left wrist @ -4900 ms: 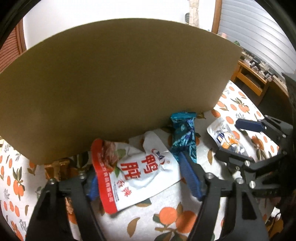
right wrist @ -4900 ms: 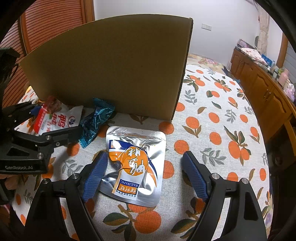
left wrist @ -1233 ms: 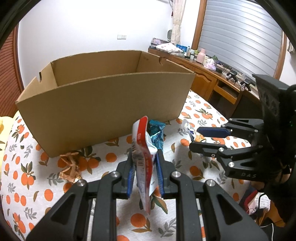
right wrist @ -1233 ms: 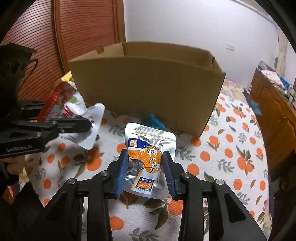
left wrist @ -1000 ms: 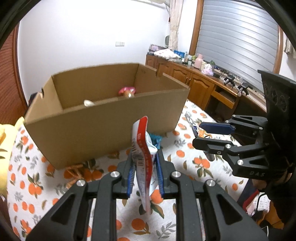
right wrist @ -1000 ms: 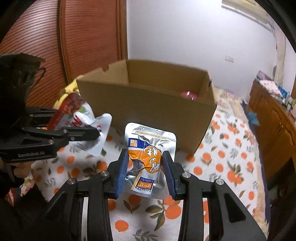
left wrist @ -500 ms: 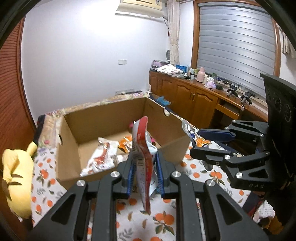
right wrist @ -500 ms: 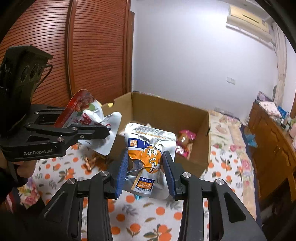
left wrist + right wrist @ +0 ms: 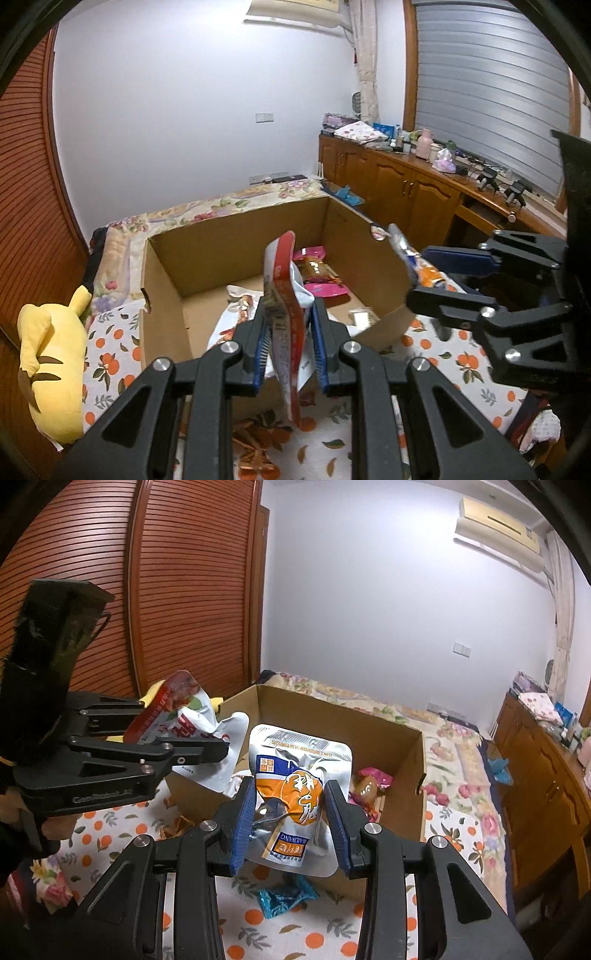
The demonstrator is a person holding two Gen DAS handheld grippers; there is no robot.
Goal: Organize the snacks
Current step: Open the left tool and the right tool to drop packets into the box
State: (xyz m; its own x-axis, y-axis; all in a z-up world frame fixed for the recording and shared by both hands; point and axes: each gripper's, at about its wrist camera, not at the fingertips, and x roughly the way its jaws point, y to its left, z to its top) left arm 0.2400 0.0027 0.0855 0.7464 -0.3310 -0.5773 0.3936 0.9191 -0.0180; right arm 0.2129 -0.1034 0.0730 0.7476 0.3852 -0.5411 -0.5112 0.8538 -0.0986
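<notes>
With both packets lifted: left gripper [image 9: 289, 343] clamped on red-and-white packet [image 9: 286, 317], right gripper [image 9: 291, 821] pinching silver-orange pouch [image 9: 299, 801]. Cardboard box [image 9: 236, 240] ahead, below both. Transport step; next, carry over the rim and release inside.

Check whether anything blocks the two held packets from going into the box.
Nothing visible does. The left gripper holds the red packet and the right gripper the silver packet, both above the near wall of the open-topped box. Snacks already lie inside, but bare floor remains.
</notes>
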